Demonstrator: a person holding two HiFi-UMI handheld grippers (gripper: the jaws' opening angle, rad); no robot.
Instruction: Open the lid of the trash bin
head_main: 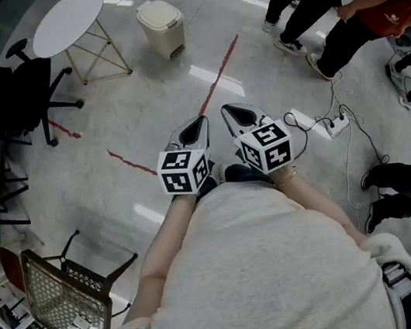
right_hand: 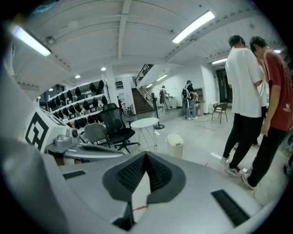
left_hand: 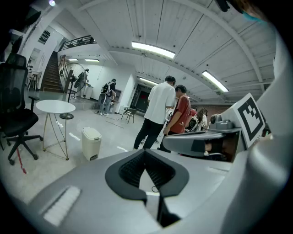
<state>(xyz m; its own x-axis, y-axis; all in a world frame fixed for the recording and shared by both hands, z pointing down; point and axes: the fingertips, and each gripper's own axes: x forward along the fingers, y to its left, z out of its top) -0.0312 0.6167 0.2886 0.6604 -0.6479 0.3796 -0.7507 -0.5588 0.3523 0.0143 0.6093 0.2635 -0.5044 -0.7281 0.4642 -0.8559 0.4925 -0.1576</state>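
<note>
- Head view: left gripper [head_main: 192, 134] and right gripper [head_main: 241, 118] side by side; beige trash bin [head_main: 162, 27], lid down, on the floor well ahead, near a round white table [head_main: 68, 21]
- Left gripper view: jaws together; trash bin [left_hand: 91, 143] ahead-left
- Right gripper view: jaws together; trash bin [right_hand: 174, 145] just right of centre

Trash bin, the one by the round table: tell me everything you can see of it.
The trash bin is small and cream, plastic by its look, with rounded corners. Its lid lies shut. It stands upright on the pale floor beside the round white table, apart from the table's legs. A dark patch low on its front may be a pedal. Nothing but the floor touches it.
</note>
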